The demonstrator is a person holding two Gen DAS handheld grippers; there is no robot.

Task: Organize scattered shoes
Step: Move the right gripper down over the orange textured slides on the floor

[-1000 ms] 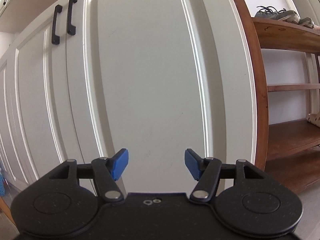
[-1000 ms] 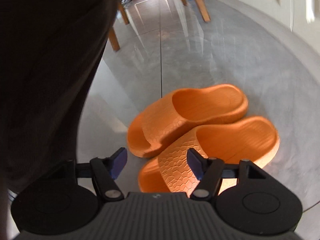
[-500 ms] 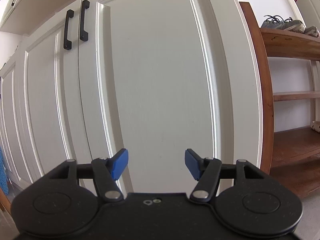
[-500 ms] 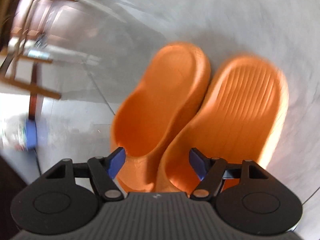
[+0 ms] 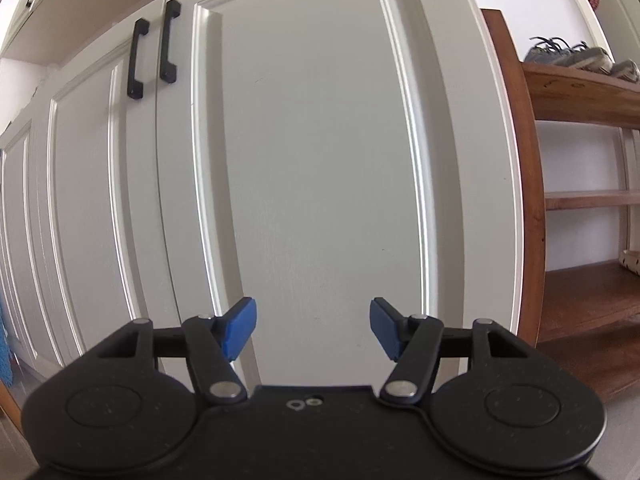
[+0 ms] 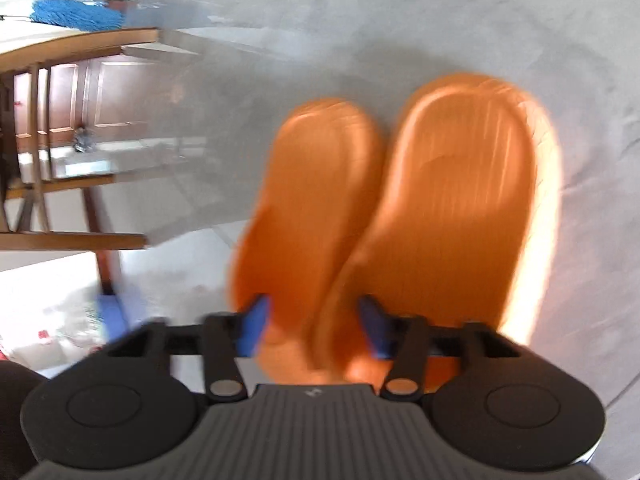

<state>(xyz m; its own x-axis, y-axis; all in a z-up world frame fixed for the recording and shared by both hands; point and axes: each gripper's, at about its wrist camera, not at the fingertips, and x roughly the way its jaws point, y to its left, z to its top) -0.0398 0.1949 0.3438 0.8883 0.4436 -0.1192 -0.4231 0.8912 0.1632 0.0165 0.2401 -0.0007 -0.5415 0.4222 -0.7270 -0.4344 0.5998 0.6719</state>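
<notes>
White cabinet doors (image 5: 312, 168) filled our left view, a wooden shoe rack (image 5: 560, 216) beside them. Two orange slippers (image 6: 400, 216) lay together on grey floor (image 6: 400, 20). Our right gripper (image 6: 316, 326) straddled their adjoining edges, spread wide; our left gripper (image 5: 312, 328) gaped empty.

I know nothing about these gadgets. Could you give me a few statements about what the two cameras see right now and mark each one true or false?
1. The two orange slippers lie side by side on the grey floor. True.
2. The left gripper holds a shoe. False: it is open and empty, facing a white cabinet door.
3. Grey sneakers sit on the wooden shoe rack's top shelf. True.
4. The right gripper is clamped shut. False: its fingers stand apart over the slippers.
</notes>
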